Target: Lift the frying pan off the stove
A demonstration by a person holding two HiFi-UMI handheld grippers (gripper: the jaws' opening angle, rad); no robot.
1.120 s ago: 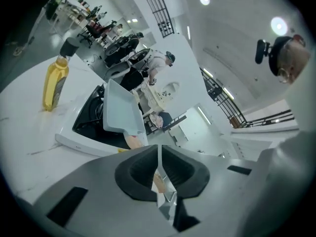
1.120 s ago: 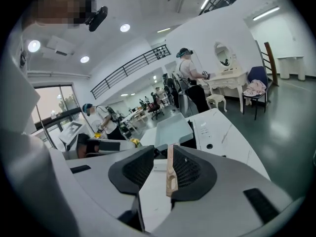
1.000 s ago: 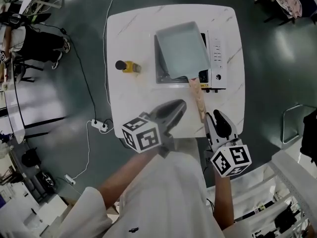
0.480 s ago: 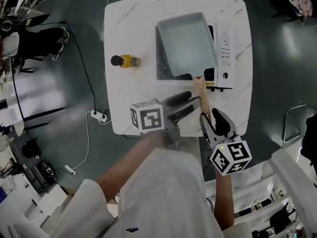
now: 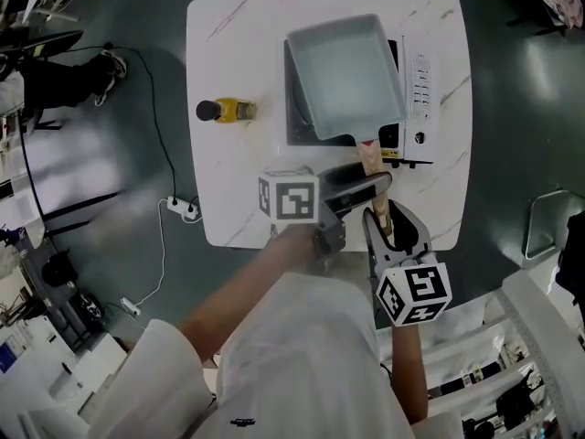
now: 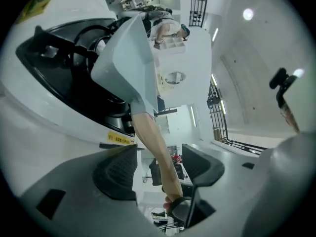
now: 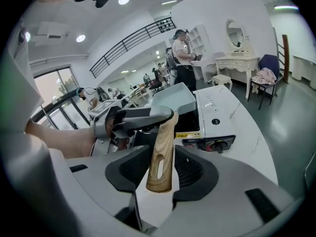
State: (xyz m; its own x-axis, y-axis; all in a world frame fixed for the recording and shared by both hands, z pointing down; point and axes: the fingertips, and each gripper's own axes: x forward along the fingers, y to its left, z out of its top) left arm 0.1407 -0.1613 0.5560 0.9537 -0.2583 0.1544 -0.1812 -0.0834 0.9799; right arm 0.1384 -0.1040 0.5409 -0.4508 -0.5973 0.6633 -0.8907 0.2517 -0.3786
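A square grey frying pan (image 5: 347,76) sits on the stove (image 5: 419,99), its wooden handle (image 5: 370,163) pointing toward me. My left gripper (image 5: 373,179) reaches in from the left and straddles the handle (image 6: 150,137); its jaws have just been opening and stand clear of the wood. My right gripper (image 5: 388,222) straddles the handle's end (image 7: 160,152). Its jaws have also just been opening, with a gap on each side. In the gripper views the left gripper (image 6: 158,169) and right gripper (image 7: 162,172) each show the handle between open jaws.
A yellow bottle (image 5: 224,110) with a black cap lies on the white table (image 5: 228,44), left of the stove. A cable and power strip (image 5: 183,208) lie on the floor left of the table. People stand in the background (image 7: 181,58).
The left gripper swung right to the handle and its jaws opened around it. The right gripper moved forward so the handle's end lies between its jaws.
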